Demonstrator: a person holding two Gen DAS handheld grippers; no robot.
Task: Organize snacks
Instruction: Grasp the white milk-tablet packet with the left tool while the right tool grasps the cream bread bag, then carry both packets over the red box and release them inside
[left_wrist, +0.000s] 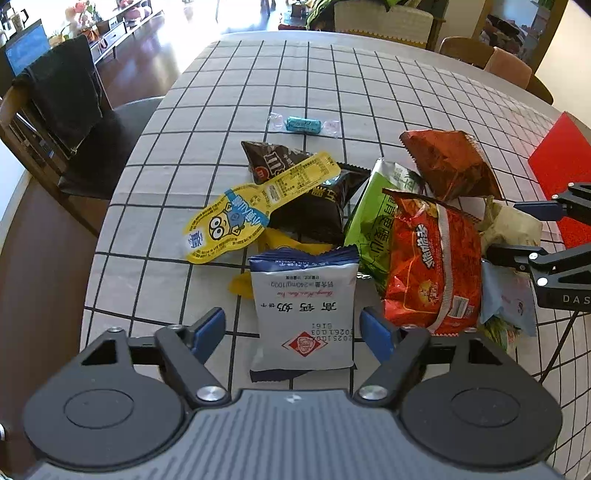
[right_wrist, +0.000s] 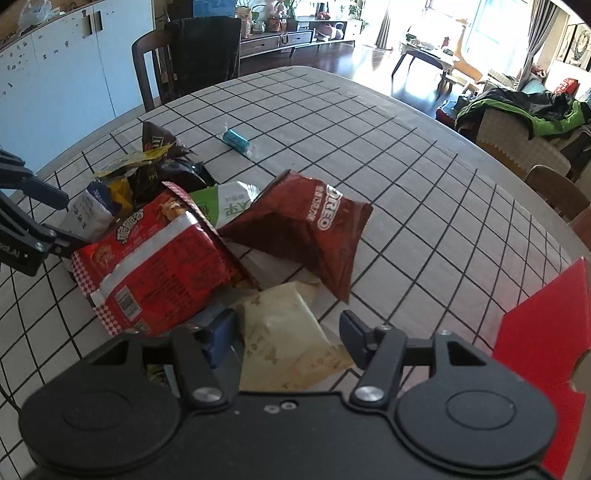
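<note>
A heap of snack packets lies on the checked tablecloth (left_wrist: 258, 92). My left gripper (left_wrist: 291, 332) points down over a white milk-biscuit packet (left_wrist: 303, 295). The packet sits between the blue pads (left_wrist: 208, 330), with a gap on the left side, so the gripper is open. My right gripper (right_wrist: 288, 332) straddles a beige packet (right_wrist: 280, 325) at the heap's near edge; its pads (right_wrist: 352, 332) stand close beside the packet without visibly squeezing it. Among the heap are a red noodle-snack bag (left_wrist: 432, 266), a brown Oreo bag (right_wrist: 314, 236), a green bag (left_wrist: 380, 210) and a yellow packet (left_wrist: 236, 218).
A teal wrapped candy (left_wrist: 303, 124) lies apart, further up the table. A red box (right_wrist: 539, 339) stands at the table's right edge. Dark chairs (left_wrist: 74, 122) ring the table, one draped with black cloth. The table's rim curves close on the left.
</note>
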